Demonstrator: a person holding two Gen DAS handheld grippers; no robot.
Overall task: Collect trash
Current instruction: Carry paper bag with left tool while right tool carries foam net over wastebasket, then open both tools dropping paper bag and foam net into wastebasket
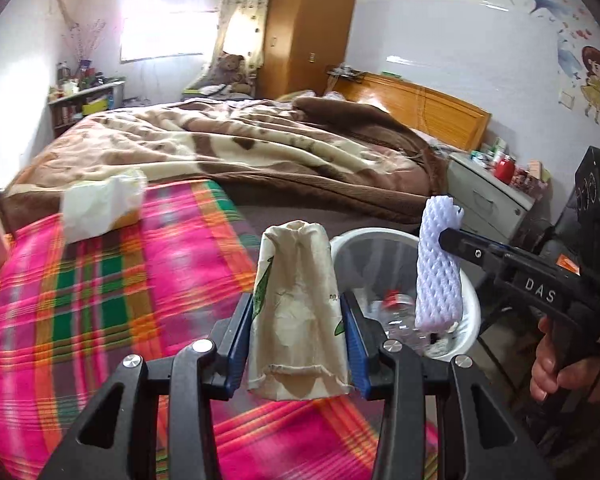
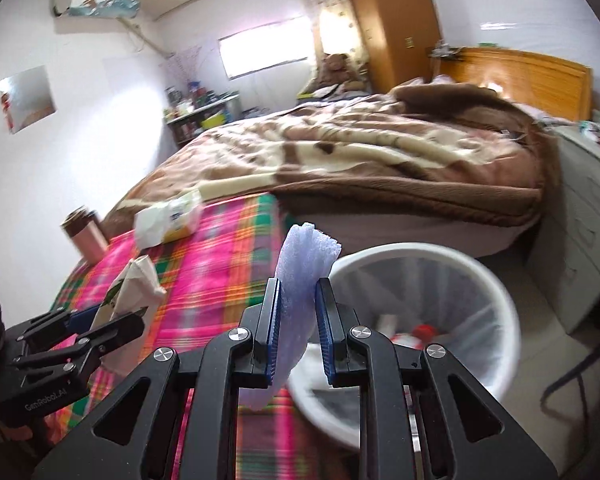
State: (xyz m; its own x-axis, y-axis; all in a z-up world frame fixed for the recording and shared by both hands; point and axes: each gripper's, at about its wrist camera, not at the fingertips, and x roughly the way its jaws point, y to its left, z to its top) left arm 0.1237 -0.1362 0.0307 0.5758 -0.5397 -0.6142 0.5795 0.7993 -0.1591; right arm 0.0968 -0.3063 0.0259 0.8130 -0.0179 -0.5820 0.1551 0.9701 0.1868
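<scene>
Over white bin [image 1: 466, 280], right gripper [image 1: 446, 236] marked "DAS", jaws clamping foam net [image 1: 438, 268], left gripper [image 1: 298, 336] jaws gripping paper cup [image 1: 298, 312].

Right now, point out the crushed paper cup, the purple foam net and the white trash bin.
crushed paper cup [image 1: 298, 312]: left wrist view, middle of its creased side.
purple foam net [image 2: 300, 264]: right wrist view, its upper part above the pads.
white trash bin [image 2: 500, 292]: right wrist view, right side of its rim.

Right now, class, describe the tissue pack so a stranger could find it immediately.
Start at the bed with the brown blanket. On the pink plaid sheet near the blanket's edge lies the tissue pack. It is white and yellow, soft and crumpled, unlike the pink flask standing nearby.
</scene>
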